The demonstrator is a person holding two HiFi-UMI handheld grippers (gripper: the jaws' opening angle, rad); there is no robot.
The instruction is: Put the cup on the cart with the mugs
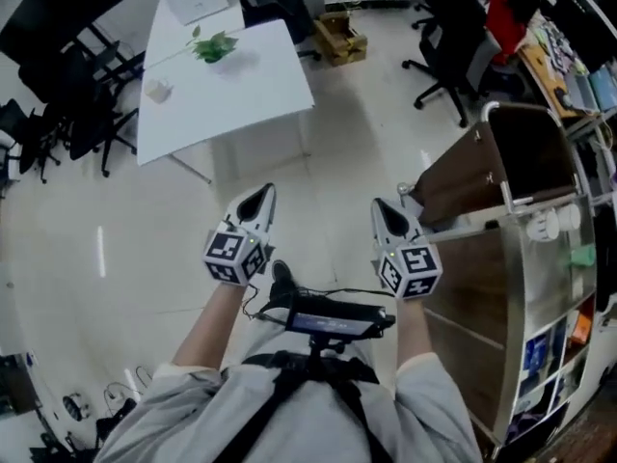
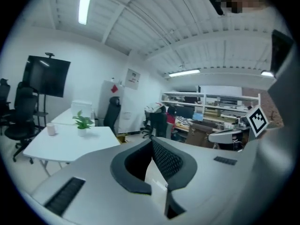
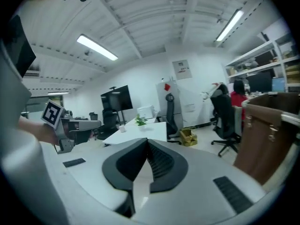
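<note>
The person is standing on the open floor and holding both tools out in front, side by side and well apart. The left gripper (image 1: 258,201) is pointing toward the white table (image 1: 260,95). Its jaws are pressed together at the tips with nothing between them. The right gripper (image 1: 384,208) is doing the same, jaws closed on themselves and carrying nothing. The cup (image 1: 157,90), small and pale, is sitting upright near the table's left edge. It is well away from both tools, with a little potted plant (image 1: 212,46) standing farther along the tabletop. The cart (image 1: 511,201), brown panels in a metal frame, is standing just to the person's right. Some white pieces are resting on its upper shelf, too small for me to make out. Black office chairs (image 1: 443,37) are crowding the space beyond the cart.
</note>
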